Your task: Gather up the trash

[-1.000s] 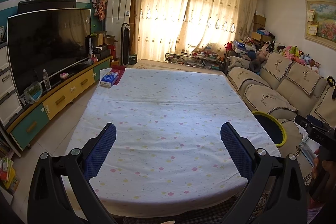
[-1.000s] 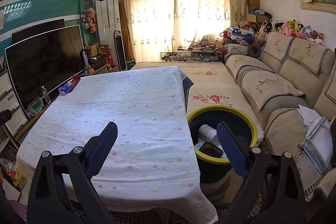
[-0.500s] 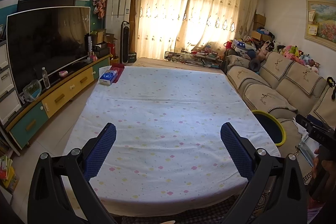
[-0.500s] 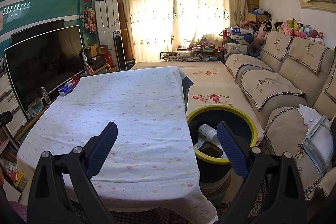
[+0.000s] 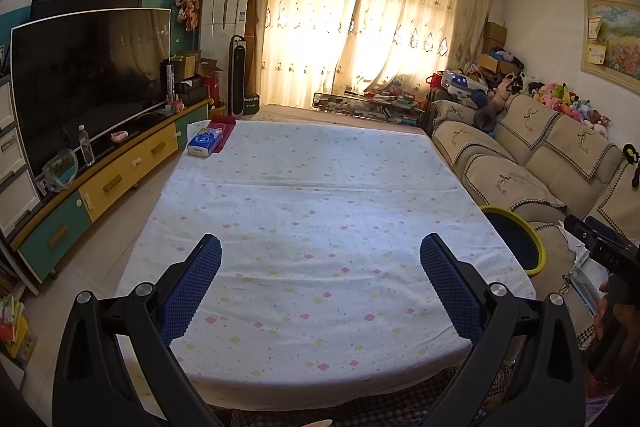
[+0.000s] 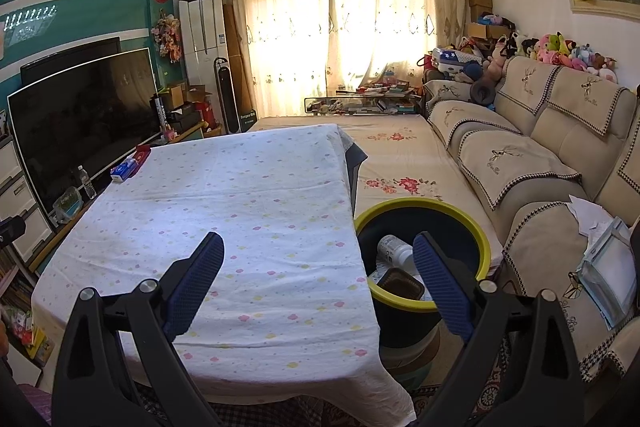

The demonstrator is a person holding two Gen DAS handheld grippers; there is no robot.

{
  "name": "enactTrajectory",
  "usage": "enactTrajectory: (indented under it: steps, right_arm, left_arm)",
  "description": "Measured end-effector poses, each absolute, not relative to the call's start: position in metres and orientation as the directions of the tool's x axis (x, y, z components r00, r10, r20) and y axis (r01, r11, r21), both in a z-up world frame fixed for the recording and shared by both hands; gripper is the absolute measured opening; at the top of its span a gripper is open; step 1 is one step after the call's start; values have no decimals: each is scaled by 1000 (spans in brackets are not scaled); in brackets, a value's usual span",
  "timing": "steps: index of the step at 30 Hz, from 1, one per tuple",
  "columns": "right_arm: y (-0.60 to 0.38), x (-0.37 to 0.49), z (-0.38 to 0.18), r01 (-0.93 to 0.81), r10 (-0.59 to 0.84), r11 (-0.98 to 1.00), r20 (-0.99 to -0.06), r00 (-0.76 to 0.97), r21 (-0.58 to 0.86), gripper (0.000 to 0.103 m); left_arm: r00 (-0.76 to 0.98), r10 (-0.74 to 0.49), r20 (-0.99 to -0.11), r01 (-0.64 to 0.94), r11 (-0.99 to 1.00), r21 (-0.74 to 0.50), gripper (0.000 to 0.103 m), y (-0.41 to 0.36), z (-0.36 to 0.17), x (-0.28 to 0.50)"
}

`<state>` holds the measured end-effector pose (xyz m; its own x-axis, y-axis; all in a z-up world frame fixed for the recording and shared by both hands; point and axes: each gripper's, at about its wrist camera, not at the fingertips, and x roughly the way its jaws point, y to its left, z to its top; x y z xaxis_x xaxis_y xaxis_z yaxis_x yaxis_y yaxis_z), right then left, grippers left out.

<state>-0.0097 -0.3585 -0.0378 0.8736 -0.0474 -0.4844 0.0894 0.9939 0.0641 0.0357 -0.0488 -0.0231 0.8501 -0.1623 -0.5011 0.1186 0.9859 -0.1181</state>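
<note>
Just beyond our right gripper's (image 6: 318, 253) right-hand finger, the trash bin (image 6: 486, 245) is standing on the floor between the table (image 6: 240, 203) and the sofa (image 6: 532, 163), its yellow-green rim touching the hanging edge of the flowered cloth. Inside it we are seeing a white plastic bottle (image 6: 394, 250) lying on its side and a dark rectangular tray (image 6: 401, 283) beside it, with some pale paper under them. We are holding the right gripper over the near right corner of the table with its jaws spread wide and nothing between the blue pads (image 6: 194, 277). From our left gripper (image 5: 320, 255) the same bin (image 5: 536, 251) is showing only as an arc of rim, off to the right past the table edge. We are keeping the left gripper's jaws just as wide apart and empty, hanging over the near middle of the cloth, which is lying bare ahead of both sets of fingers. Far ahead of the left gripper, at the table's far left corner, a blue tissue box (image 5: 205, 143) is sitting against a red box (image 5: 221, 131). To the left of both grippers a television (image 5: 88, 83) is standing on a low cabinet (image 5: 120, 179) with a water bottle (image 5: 85, 145) in front of it. To the right, papers and a clear folder (image 6: 608, 271) are lying on the near sofa seat, and soft toys (image 6: 560, 53) are lining the sofa's back. Straight ahead, sunlit curtains (image 6: 344, 31) are covering the window. At the right edge of the left view, our right hand (image 5: 612, 319) is gripping the other tool's handle.
</note>
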Motion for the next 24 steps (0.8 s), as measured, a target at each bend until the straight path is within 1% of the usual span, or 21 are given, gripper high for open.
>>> enactTrajectory:
  steps: [24]
  right_arm:
    - [-358, -8, -40, 92, -47, 994, -491, 870, 67, 91]
  left_arm:
    - [855, -185, -485, 131, 981, -144, 98, -46, -23, 37]
